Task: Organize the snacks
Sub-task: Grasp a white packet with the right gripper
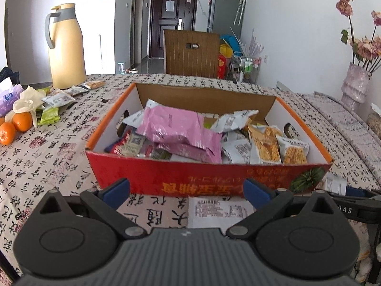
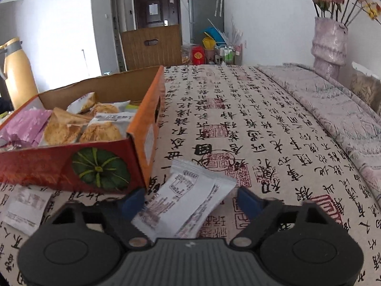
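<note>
A red and orange cardboard box (image 1: 166, 174) stands on the patterned tablecloth, holding several snack packets, among them a pink one (image 1: 181, 131) and orange-and-white ones (image 1: 266, 143). My left gripper (image 1: 188, 190) is open just in front of the box's near wall. A flat white packet (image 1: 219, 211) lies on the cloth between its fingers, untouched. In the right wrist view the box (image 2: 47, 166) is at the left. My right gripper (image 2: 191, 197) straddles another white packet (image 2: 188, 197) by the box's corner. The left finger (image 2: 135, 199) touches its edge, and the right finger stands clear of it.
A yellow thermos jug (image 1: 65, 47), oranges (image 1: 14, 126), a tissue pack and several loose snack packets (image 1: 57, 100) sit at the table's far left. A vase of flowers (image 2: 329, 40) stands at the far right. A wooden chair (image 1: 190, 52) is behind the table.
</note>
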`<action>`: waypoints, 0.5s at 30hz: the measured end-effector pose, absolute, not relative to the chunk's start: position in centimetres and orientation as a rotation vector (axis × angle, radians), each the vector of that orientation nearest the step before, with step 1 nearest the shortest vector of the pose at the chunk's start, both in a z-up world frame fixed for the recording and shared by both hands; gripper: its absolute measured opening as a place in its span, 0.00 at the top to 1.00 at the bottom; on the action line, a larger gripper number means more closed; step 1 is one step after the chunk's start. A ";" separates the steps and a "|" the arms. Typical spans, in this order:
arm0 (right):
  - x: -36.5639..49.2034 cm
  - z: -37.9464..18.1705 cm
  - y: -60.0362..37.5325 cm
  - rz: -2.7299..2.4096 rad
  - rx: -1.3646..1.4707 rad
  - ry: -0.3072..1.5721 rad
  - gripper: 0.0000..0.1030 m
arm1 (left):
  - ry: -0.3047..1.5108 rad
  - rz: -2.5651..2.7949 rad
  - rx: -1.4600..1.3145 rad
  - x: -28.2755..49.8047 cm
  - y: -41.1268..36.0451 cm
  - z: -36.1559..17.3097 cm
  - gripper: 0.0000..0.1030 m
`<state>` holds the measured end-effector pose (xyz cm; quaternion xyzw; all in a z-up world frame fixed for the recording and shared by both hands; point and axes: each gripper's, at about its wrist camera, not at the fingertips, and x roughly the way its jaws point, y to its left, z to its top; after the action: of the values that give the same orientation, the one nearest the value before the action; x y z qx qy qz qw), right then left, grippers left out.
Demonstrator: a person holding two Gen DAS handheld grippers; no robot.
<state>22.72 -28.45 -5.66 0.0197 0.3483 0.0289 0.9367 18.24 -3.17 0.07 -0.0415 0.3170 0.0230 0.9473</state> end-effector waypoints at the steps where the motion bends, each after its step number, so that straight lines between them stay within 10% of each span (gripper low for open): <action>1: 22.5 -5.6 -28.4 0.061 0.029 0.707 0.41 | 0.651 0.044 -0.082 18.2 -3.3 -0.1 0.00; 7: 21.2 -5.4 -28.6 0.114 0.010 0.682 0.61 | 0.705 0.034 -0.076 18.7 -4.2 -1.1 0.00; 15: 20.0 -4.9 -29.2 0.122 0.053 0.603 0.61 | 0.780 0.048 -0.070 19.7 -5.8 -2.3 0.00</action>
<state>20.04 -29.16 -4.93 0.0259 0.2969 0.0599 0.9527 19.74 -5.85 -2.30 -0.0343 0.3799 0.0235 0.9241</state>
